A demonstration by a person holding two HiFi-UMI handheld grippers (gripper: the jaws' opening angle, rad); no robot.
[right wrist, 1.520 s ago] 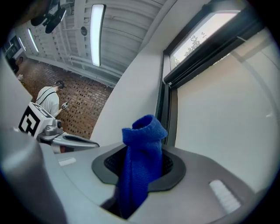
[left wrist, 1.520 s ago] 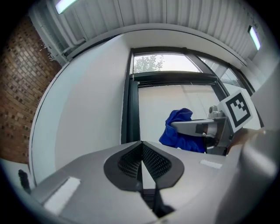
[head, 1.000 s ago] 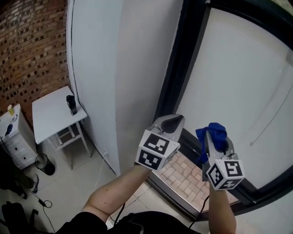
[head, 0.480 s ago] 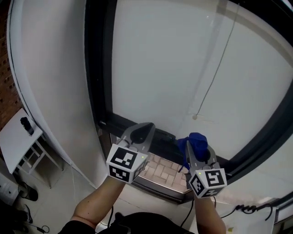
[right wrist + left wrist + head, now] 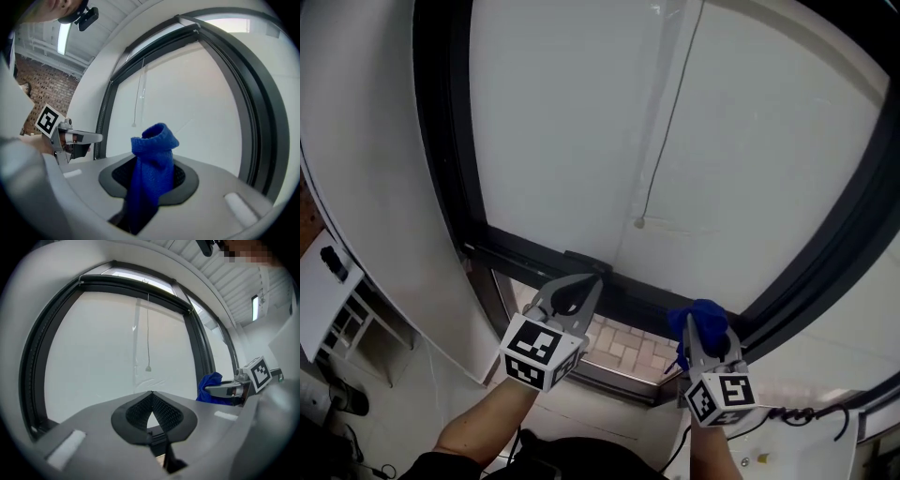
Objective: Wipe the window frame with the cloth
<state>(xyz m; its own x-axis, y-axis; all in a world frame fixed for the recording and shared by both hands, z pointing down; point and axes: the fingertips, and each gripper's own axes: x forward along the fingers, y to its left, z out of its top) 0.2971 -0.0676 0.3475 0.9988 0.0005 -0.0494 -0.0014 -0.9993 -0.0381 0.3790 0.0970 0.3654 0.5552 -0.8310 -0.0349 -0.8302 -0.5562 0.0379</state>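
A dark window frame [image 5: 441, 169] surrounds a pane covered by a white blind. Its bottom rail [image 5: 534, 255] runs just beyond both grippers. My right gripper [image 5: 701, 330] is shut on a blue knitted cloth [image 5: 697, 320], which sticks up bunched between the jaws [image 5: 154, 154]. It hovers near the lower right corner of the frame [image 5: 759, 323], apart from it. My left gripper [image 5: 579, 289] is shut with nothing in it, its tips close to the bottom rail. In the left gripper view the frame [image 5: 35, 362] arcs round the blind, with the cloth [image 5: 209, 385] at the right.
A blind cord with a small end weight [image 5: 639, 223] hangs in front of the pane. Pale brick paving [image 5: 623, 342] shows below the rail. A white wall [image 5: 366, 187] stands to the left, with a white side table [image 5: 333, 291] at the far left. A black cable [image 5: 806, 412] lies at lower right.
The view has swung right and closer to the window; the side table slid to the left edge. Both grippers stay shut and now sit lower against the bottom rail.
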